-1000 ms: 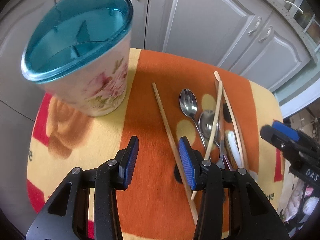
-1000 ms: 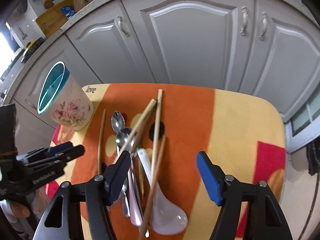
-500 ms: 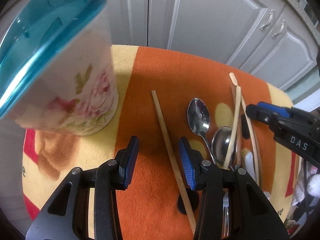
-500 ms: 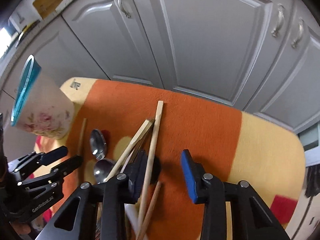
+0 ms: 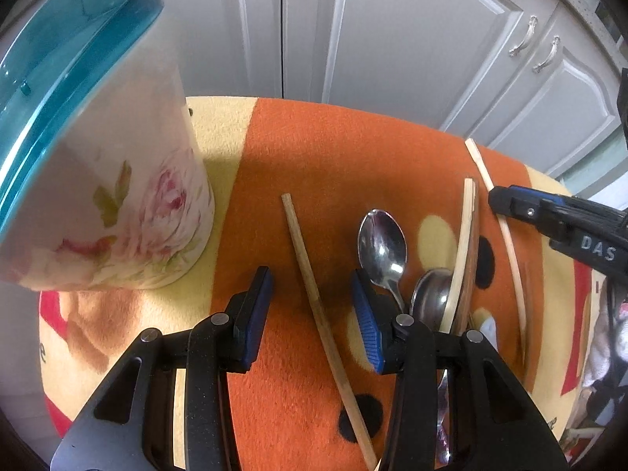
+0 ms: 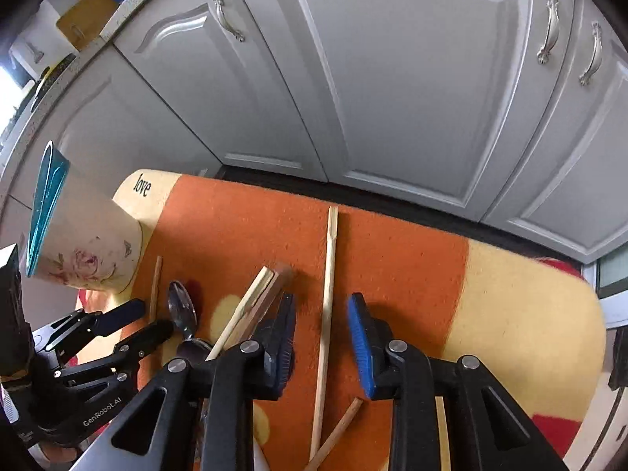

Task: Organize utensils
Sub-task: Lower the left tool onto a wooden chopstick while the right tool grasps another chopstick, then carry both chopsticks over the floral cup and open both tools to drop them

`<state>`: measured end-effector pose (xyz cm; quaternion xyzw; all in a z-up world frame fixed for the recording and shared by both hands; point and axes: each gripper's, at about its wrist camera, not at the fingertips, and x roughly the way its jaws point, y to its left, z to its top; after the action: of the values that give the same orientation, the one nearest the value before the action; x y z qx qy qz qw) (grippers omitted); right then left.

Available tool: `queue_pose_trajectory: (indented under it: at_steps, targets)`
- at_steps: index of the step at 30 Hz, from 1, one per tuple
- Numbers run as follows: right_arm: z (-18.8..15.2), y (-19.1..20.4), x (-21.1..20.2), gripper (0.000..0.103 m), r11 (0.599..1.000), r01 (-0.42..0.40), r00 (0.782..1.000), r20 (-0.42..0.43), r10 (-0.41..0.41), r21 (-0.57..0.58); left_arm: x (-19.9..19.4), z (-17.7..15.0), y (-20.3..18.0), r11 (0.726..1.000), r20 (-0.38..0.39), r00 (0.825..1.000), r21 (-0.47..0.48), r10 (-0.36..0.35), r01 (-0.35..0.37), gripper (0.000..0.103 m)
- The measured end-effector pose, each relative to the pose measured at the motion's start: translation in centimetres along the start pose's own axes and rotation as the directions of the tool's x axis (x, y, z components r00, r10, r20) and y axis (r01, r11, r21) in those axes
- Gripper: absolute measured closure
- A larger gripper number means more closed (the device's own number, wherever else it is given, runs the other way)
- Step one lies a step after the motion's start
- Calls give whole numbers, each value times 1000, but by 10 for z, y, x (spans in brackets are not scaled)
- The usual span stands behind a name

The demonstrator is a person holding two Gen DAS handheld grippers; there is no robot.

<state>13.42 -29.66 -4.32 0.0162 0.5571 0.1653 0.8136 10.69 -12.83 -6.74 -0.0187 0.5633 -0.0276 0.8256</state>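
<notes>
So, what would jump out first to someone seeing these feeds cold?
Probably the floral cup with its teal rim, looming at the left on the orange and yellow cloth. Next, each hand-held gripper straddles a wooden chopstick without pinching it: the left hand-held gripper over the lone one, the right hand-held gripper, jaws just narrowed, over a pale one. Two spoons lie between.

1. The floral utensil holder (image 5: 117,212) is cut off by the upper left edge of the left wrist view; its inside stays unseen.
2. The spoon handles (image 5: 396,294) vanish behind the left gripper (image 5: 314,310).
3. The white spoon (image 5: 488,329) shows only a sliver.
4. The chopstick (image 6: 325,314) runs off the bottom edge of the right wrist view.
</notes>
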Motion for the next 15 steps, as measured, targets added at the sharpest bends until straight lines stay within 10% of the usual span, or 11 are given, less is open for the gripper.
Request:
queue_pose_trajectory:
  at_steps: [3, 7, 15]
  targets:
    - [6, 5, 6, 75, 1000, 9, 1000, -13, -9, -23, 1, 2, 0, 1000, 6, 1000, -7, -4, 4, 65]
    - [9, 15, 11, 87, 993, 62, 998, -12, -64, -100, 0, 0, -1, 999, 19, 999, 18, -29, 29, 95]
    - [-5, -6, -29, 98, 1000, -24, 998, 66, 25, -6, -19, -15, 17, 987, 18, 987, -9, -160, 160, 97]
